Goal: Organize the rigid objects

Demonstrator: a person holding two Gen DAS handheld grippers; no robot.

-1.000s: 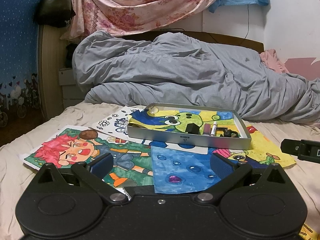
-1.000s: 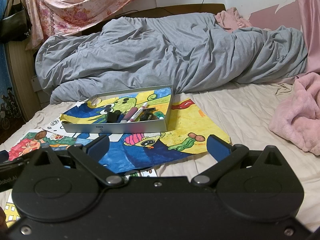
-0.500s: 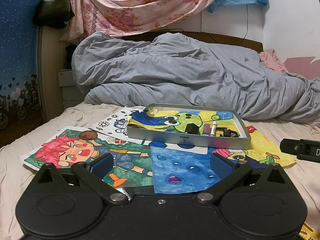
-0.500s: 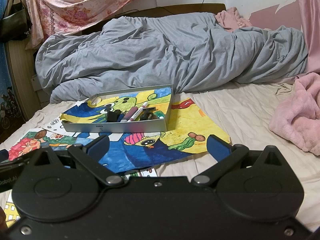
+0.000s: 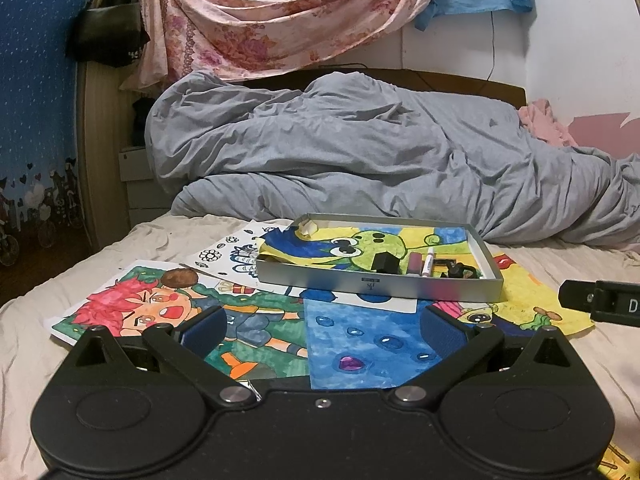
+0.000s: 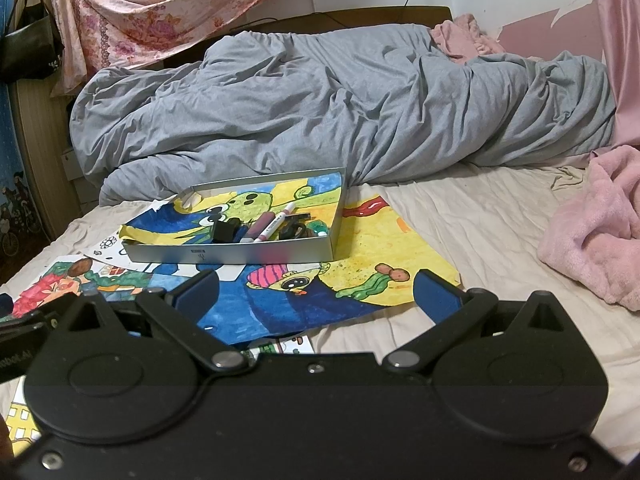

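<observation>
You had the shallow silver tray resting on the bed, on top of the overlapping coloured drawings, with the grey duvet heaped just behind it. A painted sheet with a green cartoon figure lined the tray's floor. At its near right end lay a black block, a maroon tube and a white marker side by side, and, further right, a tangle of small dark items that could not be told apart; a small green bead showed among them. The tray's near wall hid the lower parts of all of these. A small pale scrap sat in the far left corner; what it was could not be made out.

Outside the tray, a brown rounded object lay on the red-haired drawing to the left, well apart from the tray. Its kind was not clear.

Your left gripper was near the bed's front edge with its jaws spread wide, nothing between them, and the blue pads touching nothing. Your right gripper stood equally wide, empty, over the yellow and blue drawing; in the left view only its black tip showed, cut off at the right edge. A pink blanket lay at the far right, partly out of frame.
</observation>
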